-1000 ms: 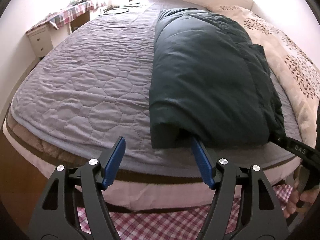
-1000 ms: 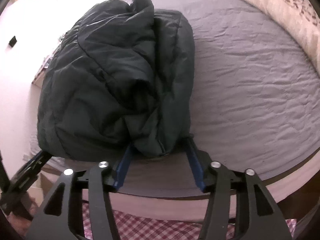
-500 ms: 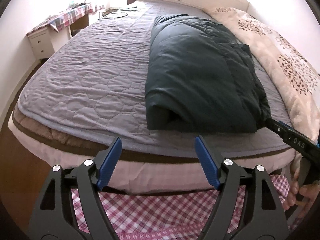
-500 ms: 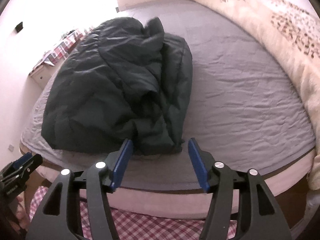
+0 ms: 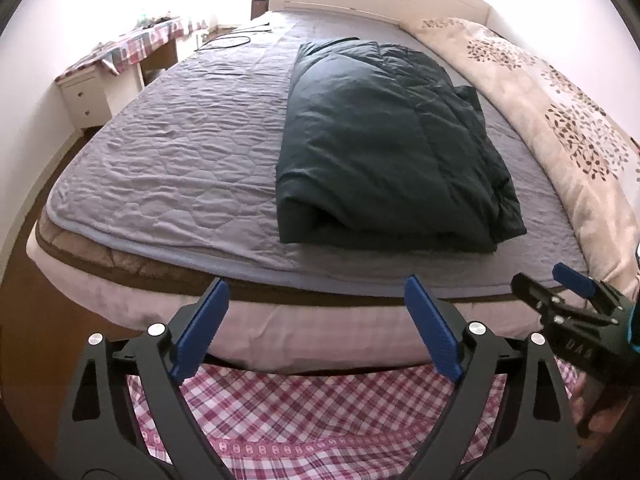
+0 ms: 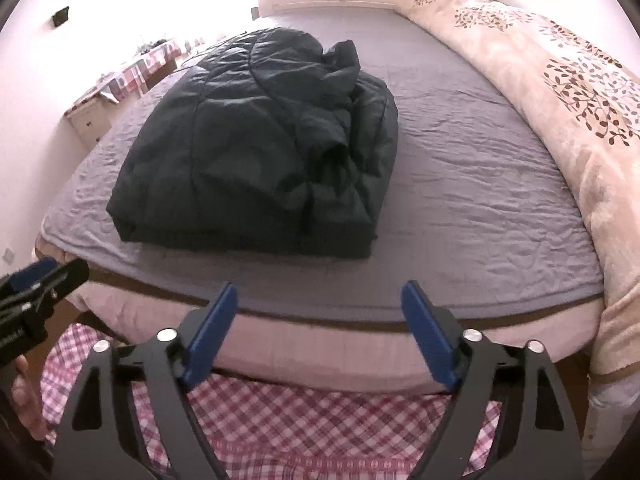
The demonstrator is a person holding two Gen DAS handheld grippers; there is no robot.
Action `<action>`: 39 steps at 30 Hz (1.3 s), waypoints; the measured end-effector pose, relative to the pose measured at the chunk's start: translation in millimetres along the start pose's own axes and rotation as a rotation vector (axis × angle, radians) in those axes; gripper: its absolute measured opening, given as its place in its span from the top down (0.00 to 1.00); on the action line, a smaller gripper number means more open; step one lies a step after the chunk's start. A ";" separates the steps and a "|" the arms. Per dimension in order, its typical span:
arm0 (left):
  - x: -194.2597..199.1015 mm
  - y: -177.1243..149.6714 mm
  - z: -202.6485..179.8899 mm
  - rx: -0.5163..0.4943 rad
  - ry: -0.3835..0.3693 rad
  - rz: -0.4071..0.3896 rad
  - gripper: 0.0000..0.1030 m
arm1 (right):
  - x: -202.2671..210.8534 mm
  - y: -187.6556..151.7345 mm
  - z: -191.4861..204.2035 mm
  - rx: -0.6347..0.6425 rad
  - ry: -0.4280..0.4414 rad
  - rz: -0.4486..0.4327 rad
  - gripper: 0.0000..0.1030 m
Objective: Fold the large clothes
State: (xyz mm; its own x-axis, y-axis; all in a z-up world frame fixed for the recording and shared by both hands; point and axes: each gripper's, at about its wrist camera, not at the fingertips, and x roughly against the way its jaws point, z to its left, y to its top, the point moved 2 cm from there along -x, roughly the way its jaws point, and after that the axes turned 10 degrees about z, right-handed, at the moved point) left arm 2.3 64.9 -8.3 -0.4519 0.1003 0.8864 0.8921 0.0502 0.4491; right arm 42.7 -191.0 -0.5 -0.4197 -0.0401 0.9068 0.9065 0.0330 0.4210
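On the grey bedspread [image 5: 168, 168] ahead of me lies a folded dark jacket [image 5: 384, 140]. My left gripper [image 5: 316, 328] and right gripper [image 6: 320, 332] hover near the bed's edge, jaws just opened wide, holding nothing.

We are looking at a bed [image 5: 256, 316] filling most of both views, its foot edge running across the lower middle of the frame. A grey quilted cover [image 5: 168, 168] is lying over it. A folded dark green jacket [image 5: 384, 152] is resting on the cover at centre frame. A cream blanket with a leaf print [image 5: 560, 120] is lying along the bed's right edge.
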 end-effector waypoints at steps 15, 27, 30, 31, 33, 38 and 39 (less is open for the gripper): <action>7.6 -6.1 -14.4 -0.057 0.047 -0.014 0.12 | 11.1 -2.9 -10.3 -0.070 -0.050 -0.031 0.17; -0.1 -13.8 -26.5 -0.086 0.062 0.025 0.21 | -1.1 -13.1 -13.4 -0.108 -0.007 0.017 0.17; -2.8 -15.5 -25.8 -0.078 0.063 0.036 0.25 | -6.0 -14.3 -13.0 -0.105 0.003 0.040 0.18; -3.4 -15.7 -25.7 -0.077 0.061 0.038 0.25 | -7.2 -14.4 -12.8 -0.102 0.005 0.046 0.18; -4.3 -16.2 -25.5 -0.075 0.058 0.042 0.25 | -9.7 -14.5 -9.9 -0.085 -0.001 0.058 0.19; -5.7 -17.6 -24.1 -0.070 0.058 0.050 0.27 | -9.6 -15.3 -0.4 -0.037 -0.021 0.056 0.19; -6.2 -17.2 -24.1 -0.068 0.058 0.053 0.27 | -9.2 -15.2 1.5 -0.030 -0.026 0.055 0.19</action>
State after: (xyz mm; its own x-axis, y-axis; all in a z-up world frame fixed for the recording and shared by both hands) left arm -10.3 39.5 -18.8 -0.4047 0.0432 0.9134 0.9137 -0.0215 0.4058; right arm 32.7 -189.7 -15.2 -0.3700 -0.0133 0.9289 0.9290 0.0047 0.3701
